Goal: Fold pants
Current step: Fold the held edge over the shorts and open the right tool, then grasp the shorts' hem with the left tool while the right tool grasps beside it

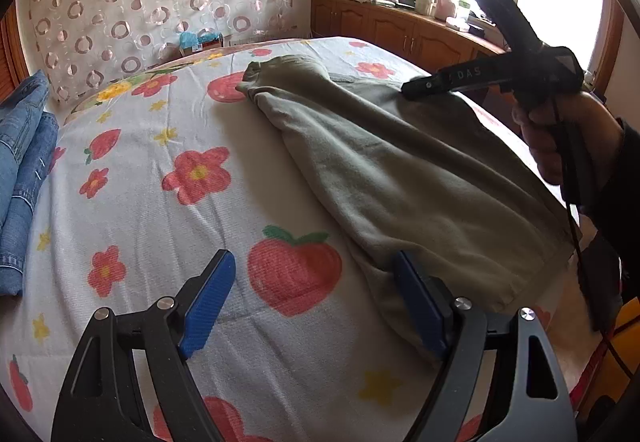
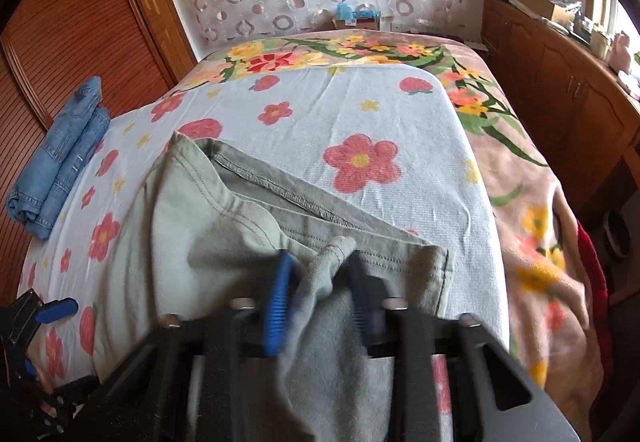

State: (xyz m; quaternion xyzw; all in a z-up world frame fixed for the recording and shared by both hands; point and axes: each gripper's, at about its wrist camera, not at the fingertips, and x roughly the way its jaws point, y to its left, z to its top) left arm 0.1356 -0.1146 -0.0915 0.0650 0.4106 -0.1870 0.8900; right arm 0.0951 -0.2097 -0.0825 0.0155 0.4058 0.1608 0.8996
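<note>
Olive pants [image 1: 384, 170], long axis running ahead from wide-open left gripper [image 1: 316, 306] beside hem; right gripper [image 2: 320, 298] pinching fabric.

We read only the letters "DAS" on the black body of the right claw [image 1: 416, 88].

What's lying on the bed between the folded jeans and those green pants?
Nothing but bare flowered sheet lies between the jeans and the green pants, as the right wrist view shows.
</note>
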